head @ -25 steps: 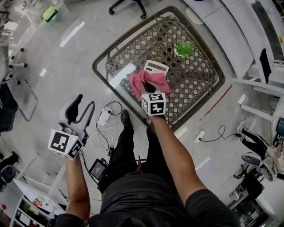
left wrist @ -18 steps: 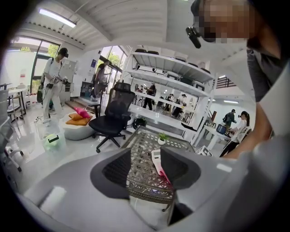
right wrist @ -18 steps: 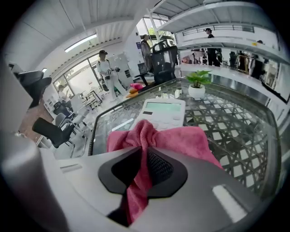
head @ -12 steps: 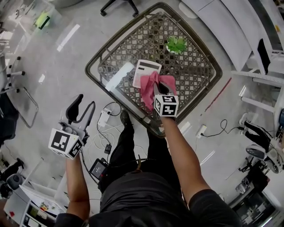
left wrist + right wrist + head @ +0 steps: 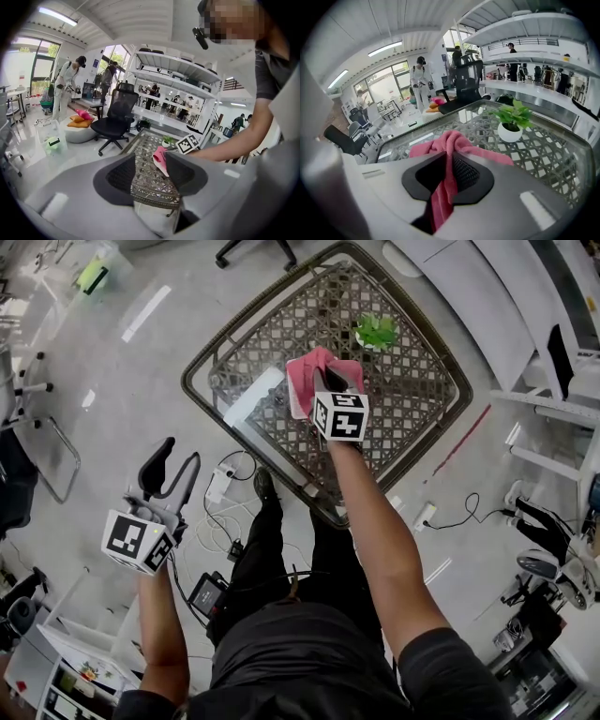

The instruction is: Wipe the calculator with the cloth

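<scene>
My right gripper [image 5: 330,381] is shut on a pink cloth [image 5: 307,373], which bunches up between its jaws [image 5: 447,161] and spreads out ahead on the glass-topped wicker table [image 5: 192,381]. The cloth [image 5: 451,139] lies where the white calculator was, and the calculator is hidden beneath it. My left gripper [image 5: 173,472] hangs open and empty off the table's near left side, over the floor. In the left gripper view, between those open jaws [image 5: 150,174], the table and the cloth [image 5: 160,159] show farther off.
A small potted plant [image 5: 376,332] stands on the table just beyond the cloth, also in the right gripper view [image 5: 512,120]. Cables and a power strip [image 5: 220,487] lie on the floor by my feet. A black office chair [image 5: 113,118] stands past the table.
My right gripper has pushed the cloth across the table away from me, over the calculator, which no longer shows. The left gripper has stayed put.
</scene>
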`<state>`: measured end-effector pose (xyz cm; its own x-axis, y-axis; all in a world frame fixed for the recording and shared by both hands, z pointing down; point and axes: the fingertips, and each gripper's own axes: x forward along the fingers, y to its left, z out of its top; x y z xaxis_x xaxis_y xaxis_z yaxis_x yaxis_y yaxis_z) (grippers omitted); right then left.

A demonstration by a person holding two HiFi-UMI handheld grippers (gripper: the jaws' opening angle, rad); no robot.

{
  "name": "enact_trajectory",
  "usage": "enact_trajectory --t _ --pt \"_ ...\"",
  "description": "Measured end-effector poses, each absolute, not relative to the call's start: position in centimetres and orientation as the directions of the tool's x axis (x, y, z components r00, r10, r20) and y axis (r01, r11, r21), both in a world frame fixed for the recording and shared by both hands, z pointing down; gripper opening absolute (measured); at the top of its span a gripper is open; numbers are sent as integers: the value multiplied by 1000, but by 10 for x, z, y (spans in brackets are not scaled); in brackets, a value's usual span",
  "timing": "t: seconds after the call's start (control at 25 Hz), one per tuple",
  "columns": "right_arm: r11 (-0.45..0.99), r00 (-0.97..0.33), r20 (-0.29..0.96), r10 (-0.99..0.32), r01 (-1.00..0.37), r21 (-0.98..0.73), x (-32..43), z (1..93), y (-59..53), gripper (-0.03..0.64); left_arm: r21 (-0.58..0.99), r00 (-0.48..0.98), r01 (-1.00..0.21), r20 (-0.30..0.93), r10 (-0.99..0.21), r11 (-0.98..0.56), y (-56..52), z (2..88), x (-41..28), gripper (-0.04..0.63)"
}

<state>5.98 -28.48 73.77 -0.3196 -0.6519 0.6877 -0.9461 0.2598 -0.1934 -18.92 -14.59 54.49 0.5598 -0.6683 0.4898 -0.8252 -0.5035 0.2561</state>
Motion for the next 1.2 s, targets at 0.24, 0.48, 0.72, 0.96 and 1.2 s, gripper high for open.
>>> enact_trajectory --t 0.24,0.48,0.72,0.96,1.2 --pt "347 -396 690 -605 -912 -220 14 742 -272 40 261 547 -835 495 -675 -485 -139 548 -198 221" --pt "398 -449 702 -552 -882 -251 4 750 -225 40 264 551 -832 495 -672 -488 -142 550 -195 221" --pt "326 -419 726 -546 -904 -276 36 758 -180 40 263 566 -821 489 -664 -507 -150 547 -186 221" --pt "196 -319 741 -590 -948 -252 103 763 -200 40 264 582 -809 489 -650 -525 -157 549 -172 221" --pt "196 -276 726 -630 -961 -196 122 756 -259 40 267 582 -808 492 -647 -525 -155 550 -169 221"
